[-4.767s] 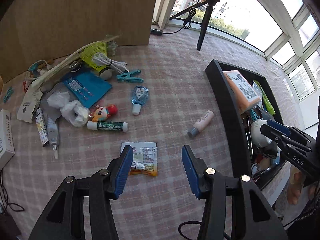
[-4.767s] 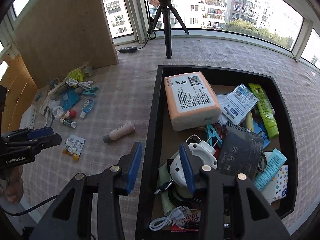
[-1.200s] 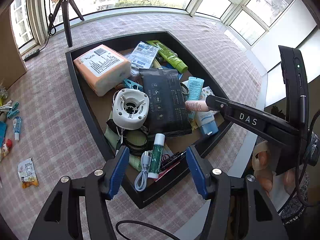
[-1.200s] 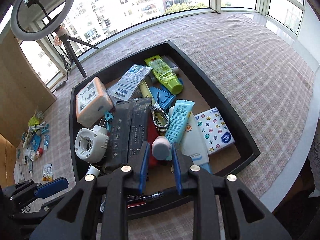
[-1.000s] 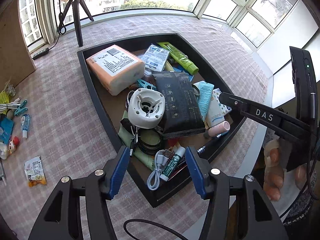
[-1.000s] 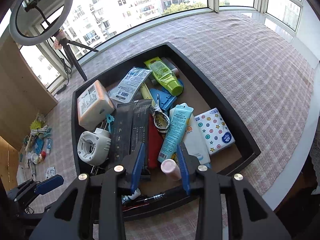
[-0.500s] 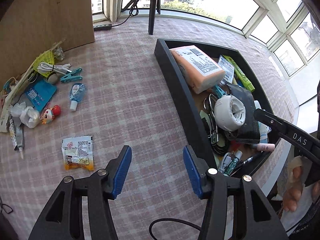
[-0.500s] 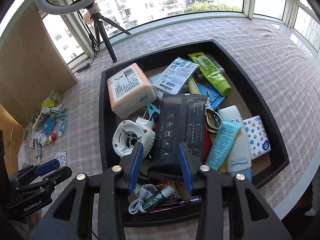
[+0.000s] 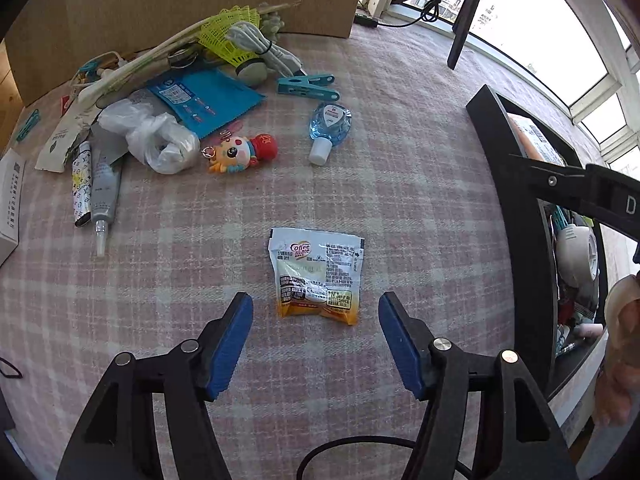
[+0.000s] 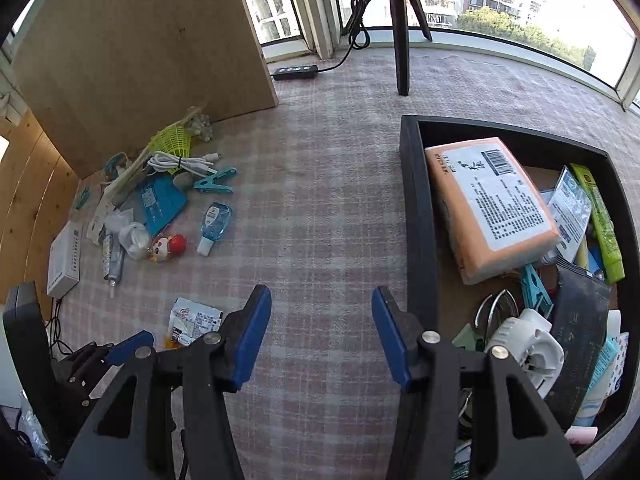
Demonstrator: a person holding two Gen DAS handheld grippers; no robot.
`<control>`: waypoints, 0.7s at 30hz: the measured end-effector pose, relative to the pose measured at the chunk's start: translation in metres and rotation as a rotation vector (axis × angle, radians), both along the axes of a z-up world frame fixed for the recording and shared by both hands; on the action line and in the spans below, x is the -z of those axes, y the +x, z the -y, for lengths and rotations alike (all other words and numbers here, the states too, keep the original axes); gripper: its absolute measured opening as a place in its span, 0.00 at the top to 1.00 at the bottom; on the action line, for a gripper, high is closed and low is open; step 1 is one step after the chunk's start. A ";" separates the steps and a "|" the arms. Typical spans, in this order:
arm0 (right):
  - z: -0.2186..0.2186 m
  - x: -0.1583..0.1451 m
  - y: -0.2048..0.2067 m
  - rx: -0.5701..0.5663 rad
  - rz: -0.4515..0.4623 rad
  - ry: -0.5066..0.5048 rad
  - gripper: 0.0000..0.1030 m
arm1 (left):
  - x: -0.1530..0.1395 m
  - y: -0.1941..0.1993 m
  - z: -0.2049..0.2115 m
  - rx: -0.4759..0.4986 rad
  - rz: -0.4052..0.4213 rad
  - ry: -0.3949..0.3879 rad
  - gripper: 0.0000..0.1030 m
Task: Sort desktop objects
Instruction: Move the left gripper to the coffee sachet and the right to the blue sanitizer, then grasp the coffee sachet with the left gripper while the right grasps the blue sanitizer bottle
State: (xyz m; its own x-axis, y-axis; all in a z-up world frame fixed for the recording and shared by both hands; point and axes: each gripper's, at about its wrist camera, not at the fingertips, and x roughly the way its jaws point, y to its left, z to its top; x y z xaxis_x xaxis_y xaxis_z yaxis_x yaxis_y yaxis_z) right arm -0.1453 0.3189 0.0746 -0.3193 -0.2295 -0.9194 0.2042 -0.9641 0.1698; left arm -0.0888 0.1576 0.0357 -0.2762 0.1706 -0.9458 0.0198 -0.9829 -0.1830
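Observation:
A Coffee-mate sachet [image 9: 316, 276] lies flat on the checked cloth, just ahead of my left gripper [image 9: 316, 340], which is open and empty with the sachet between the lines of its fingers. The sachet also shows in the right wrist view [image 10: 194, 322]. My right gripper [image 10: 322, 336] is open and empty over bare cloth, left of the black tray [image 10: 416, 216]. The tray is full of sorted items, among them an orange tissue pack [image 10: 492, 204] and a white round device [image 10: 528, 348].
A pile of loose items lies at the far left: blue sanitizer bottle [image 9: 330, 126], toy keychain [image 9: 244, 152], teal clip [image 9: 306, 84], blue packet [image 9: 204, 100], plastic bag [image 9: 152, 140], tubes [image 9: 102, 188], shuttlecock [image 9: 224, 36]. A wooden board [image 10: 140, 52] and tripod [image 10: 400, 28] stand behind.
My left gripper has swung from over the tray back to the cloth and now sits close over the sachet. My right gripper let go of the pink bottle in the tray and moved left.

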 end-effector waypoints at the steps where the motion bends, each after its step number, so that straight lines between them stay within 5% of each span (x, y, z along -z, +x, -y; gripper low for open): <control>1: 0.010 0.003 -0.006 -0.013 0.011 0.000 0.50 | 0.001 0.000 0.000 0.000 -0.004 -0.002 0.38; 12: 0.078 0.049 -0.075 0.002 0.205 -0.085 0.50 | 0.021 -0.010 -0.017 0.010 -0.042 -0.068 0.36; 21: 0.111 0.064 -0.091 -0.049 0.252 -0.050 0.50 | 0.023 -0.012 -0.023 0.035 -0.101 -0.104 0.38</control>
State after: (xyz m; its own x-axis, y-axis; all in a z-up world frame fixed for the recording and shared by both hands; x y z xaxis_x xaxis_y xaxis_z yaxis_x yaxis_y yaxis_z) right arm -0.2363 0.2074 0.0106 -0.0689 -0.2862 -0.9557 0.1959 -0.9432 0.2683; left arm -0.1012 0.1802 0.0122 -0.3663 0.0845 -0.9267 -0.0282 -0.9964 -0.0798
